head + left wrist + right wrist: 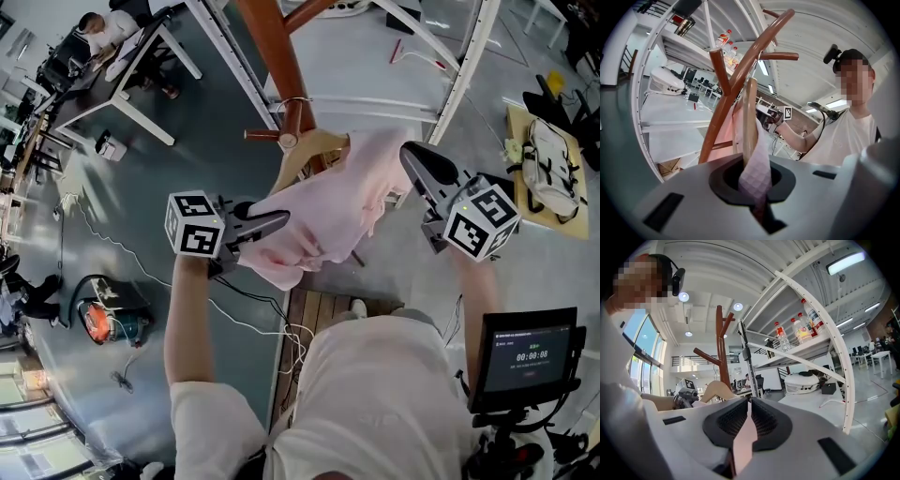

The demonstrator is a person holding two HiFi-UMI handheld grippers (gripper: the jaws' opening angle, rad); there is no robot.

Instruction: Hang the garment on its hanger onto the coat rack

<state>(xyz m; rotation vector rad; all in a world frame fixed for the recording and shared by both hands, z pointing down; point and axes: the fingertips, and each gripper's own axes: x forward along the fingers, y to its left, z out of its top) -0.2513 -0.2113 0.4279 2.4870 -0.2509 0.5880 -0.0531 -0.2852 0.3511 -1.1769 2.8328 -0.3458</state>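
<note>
A pink garment (328,211) drapes over a wooden hanger (309,150), whose wire hook (295,101) sits against the brown coat rack (281,56) by a peg. My left gripper (277,221) is shut on the garment's lower left part. My right gripper (414,157) is shut on its right edge. In the left gripper view, pink cloth (757,176) is pinched between the jaws, with the hanger arm (750,117) and the rack's pole (717,122) just beyond. In the right gripper view, a fold of cloth (743,446) sits between the ribbed pads, with the rack (722,352) behind.
A white shelf frame (459,75) carrying bottles (797,329) stands behind the rack. A wooden pallet (314,314) lies under my feet. A cable and an orange machine (103,323) lie on the floor at left, a backpack (548,164) at right, and a screen (525,361) at lower right.
</note>
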